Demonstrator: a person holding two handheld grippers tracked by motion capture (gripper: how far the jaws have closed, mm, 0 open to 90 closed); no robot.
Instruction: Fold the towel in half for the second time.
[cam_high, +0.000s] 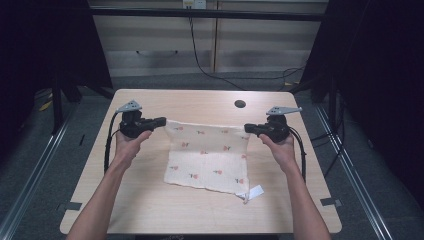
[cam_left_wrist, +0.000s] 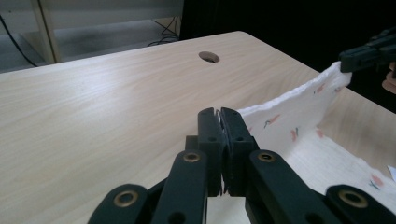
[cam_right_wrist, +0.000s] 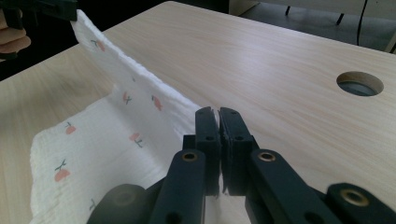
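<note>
You hold a cloth (cam_high: 207, 157) stretched between both tongs.
Its near edge lies on the tabletop (cam_high: 150, 200); farther off, your left tongs (cam_high: 161, 120) and right tongs (cam_high: 248, 128) each pinch a raised far corner, short of the hole (cam_high: 240, 104).

Lab recording bay, black curtains (cam_high: 385, 75), floor rails (cam_high: 30, 165), cables (cam_high: 200, 55)

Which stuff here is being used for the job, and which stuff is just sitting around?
Used for the job:
- cloth, white with little red flowers, far edge lifted
- left gripper, shut on one far corner
- right gripper, shut on the other far corner

Just there:
- table
- round hole in the tabletop
- white tag at the cloth's near corner
- black cable on the floor behind
</note>
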